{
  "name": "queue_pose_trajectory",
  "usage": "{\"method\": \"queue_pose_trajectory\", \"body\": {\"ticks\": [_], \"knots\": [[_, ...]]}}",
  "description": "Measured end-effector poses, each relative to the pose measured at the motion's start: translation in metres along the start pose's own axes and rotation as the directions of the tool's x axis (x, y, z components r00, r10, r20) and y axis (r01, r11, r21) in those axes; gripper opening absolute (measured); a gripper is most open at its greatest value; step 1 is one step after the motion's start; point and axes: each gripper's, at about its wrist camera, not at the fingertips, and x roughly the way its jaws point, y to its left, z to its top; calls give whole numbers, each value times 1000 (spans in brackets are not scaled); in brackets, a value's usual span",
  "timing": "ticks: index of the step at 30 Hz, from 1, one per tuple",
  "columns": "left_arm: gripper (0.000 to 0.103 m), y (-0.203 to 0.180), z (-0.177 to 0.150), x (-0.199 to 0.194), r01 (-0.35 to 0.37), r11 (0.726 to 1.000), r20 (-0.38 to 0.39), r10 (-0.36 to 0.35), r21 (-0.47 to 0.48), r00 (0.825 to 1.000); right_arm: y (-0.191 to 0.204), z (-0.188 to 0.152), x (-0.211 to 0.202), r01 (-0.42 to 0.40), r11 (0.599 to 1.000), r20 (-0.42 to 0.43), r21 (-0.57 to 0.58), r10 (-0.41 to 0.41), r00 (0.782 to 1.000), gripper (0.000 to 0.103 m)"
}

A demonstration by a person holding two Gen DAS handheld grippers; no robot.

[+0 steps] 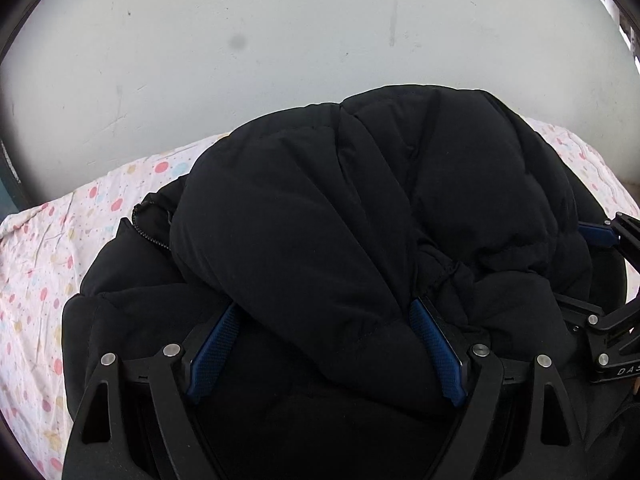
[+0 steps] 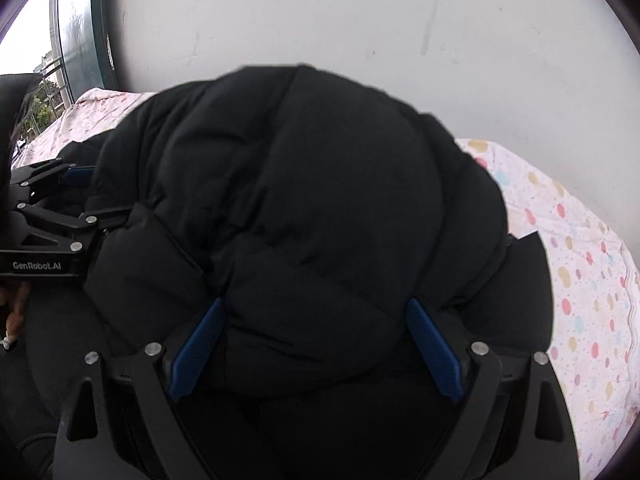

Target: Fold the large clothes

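A: Item one, nearest?
B: Left hand-held gripper [image 1: 324,340], right hand-held gripper [image 2: 316,340]: both gaping wide, each clasping a thick fold of black puffer jacket [image 1: 360,208].
A: Beyond?
B: Jacket is lying on a dotted bedsheet [image 1: 36,264]; white wall [image 1: 280,32] standing behind.

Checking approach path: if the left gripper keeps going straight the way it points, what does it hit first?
The black puffer jacket. Its padded bulk already bulges between the left gripper fingers, with the dotted bedsheet beneath; depth is unclear.
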Motion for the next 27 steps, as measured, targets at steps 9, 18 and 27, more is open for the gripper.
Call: {"method": "queue_pose_trajectory", "body": {"ticks": [9,18,27], "knots": [[85,-3,-8,-50,-10,999,109,14,-43,994,-7,-2,-28,2,999,69,45,-5,998,92],[85,-8,-39,-118,-27,999,189,33,-35,981,9,-13,-100,1,999,149,45,-8,989,92],[85,-6,-83,-202,-86,996,287,88,-19,954,21,-42,-184,-21,999,200,48,11,980,92]]}}
